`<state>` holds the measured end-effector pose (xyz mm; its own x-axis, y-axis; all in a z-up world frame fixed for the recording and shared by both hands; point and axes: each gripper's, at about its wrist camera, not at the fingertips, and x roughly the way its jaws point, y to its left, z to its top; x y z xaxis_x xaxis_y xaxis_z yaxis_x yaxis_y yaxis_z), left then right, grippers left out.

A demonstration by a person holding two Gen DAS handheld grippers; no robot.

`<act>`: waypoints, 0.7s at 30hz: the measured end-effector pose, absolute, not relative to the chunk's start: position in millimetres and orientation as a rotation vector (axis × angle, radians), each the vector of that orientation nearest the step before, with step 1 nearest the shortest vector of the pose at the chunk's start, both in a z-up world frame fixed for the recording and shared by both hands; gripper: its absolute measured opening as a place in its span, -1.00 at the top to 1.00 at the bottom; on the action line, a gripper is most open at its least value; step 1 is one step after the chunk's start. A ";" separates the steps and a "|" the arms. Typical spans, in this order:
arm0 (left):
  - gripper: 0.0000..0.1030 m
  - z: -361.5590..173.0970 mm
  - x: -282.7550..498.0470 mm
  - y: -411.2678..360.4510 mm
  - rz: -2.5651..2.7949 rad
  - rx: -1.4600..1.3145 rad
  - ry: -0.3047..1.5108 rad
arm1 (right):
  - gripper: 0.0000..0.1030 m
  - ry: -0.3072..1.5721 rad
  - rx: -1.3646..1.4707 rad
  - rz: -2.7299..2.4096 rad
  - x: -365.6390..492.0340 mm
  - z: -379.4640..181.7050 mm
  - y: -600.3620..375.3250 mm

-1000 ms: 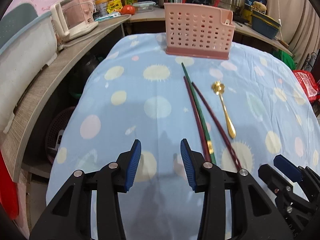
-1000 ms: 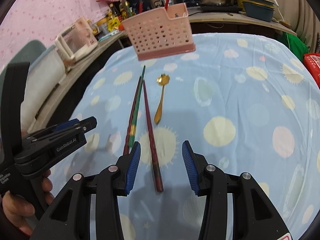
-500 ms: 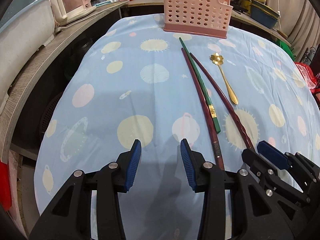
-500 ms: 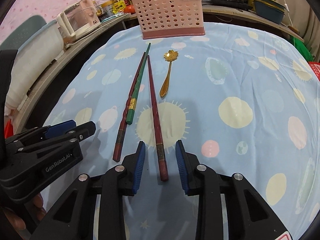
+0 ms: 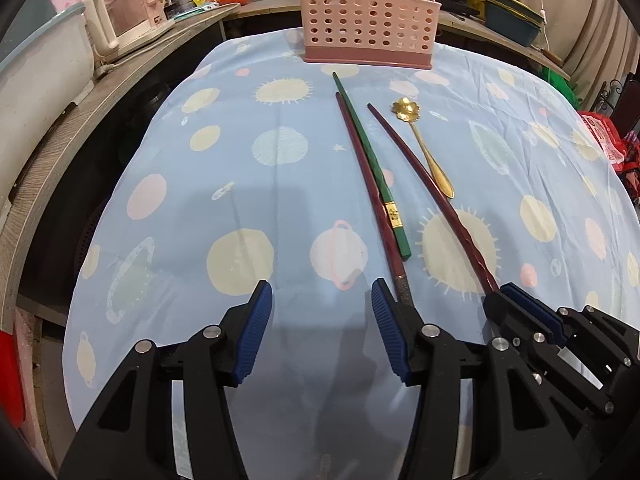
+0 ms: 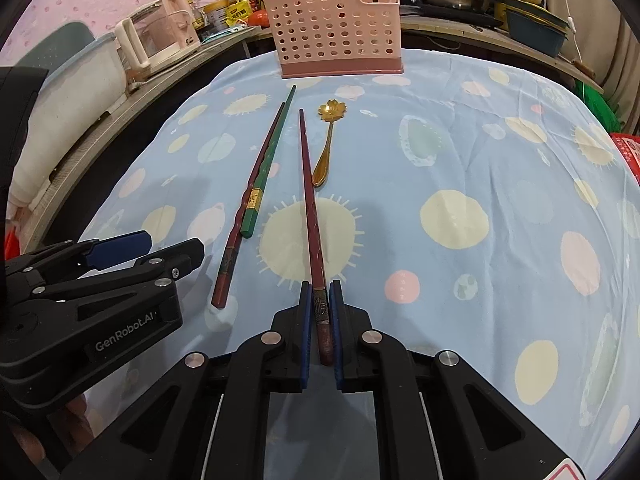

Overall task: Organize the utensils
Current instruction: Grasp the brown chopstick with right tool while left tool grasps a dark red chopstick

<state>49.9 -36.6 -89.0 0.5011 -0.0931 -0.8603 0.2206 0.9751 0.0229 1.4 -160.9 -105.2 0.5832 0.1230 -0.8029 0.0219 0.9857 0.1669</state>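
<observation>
Blue cloth (image 6: 460, 152) with pale dots and planets covers the table, and a cluttered counter (image 5: 132, 68) wraps round behind it from nine to one o'clock. At twelve o'clock on the cloth I see the pink rack (image 6: 334, 28) standing upright, its holed wall facing me. From my right wrist camera, the right claw (image 6: 320, 320) is clenched on the near end of a dark red chopstick (image 6: 308, 184), which runs between the pads (image 6: 306, 316) and points away toward twelve o'clock, its shaft lying low over the cloth. Just at eleven o'clock of it lie a second red chopstick (image 6: 248, 200) and a green chopstick (image 6: 270, 160), pressed side by side, the green one reaching nearer the rack. A gold spoon (image 6: 326, 146) with a flower-shaped bowl lies just at one o'clock of the held stick, bowl toward the rack. My left claw (image 5: 318, 332) hovers released over bare cloth at six o'clock, its jaws wide apart, with the near end of the second red chopstick just beside its right finger.
</observation>
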 end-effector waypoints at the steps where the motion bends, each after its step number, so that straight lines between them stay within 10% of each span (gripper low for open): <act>1: 0.01 -89.0 49.2 -37.9 -0.194 0.137 1.029 | 0.84 0.947 0.171 0.059 -0.4 -104.9 -163.0; 21: -0.18 -100.5 47.4 -49.9 -0.249 0.096 1.058 | 0.84 0.947 0.228 0.048 -16.0 -106.3 -180.1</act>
<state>47.4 -49.9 -100.5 0.4659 -0.1566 -0.8709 0.2487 0.9677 -0.0409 -16.0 -180.1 -106.3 0.5853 0.1406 -0.7985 0.0588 0.9749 0.2147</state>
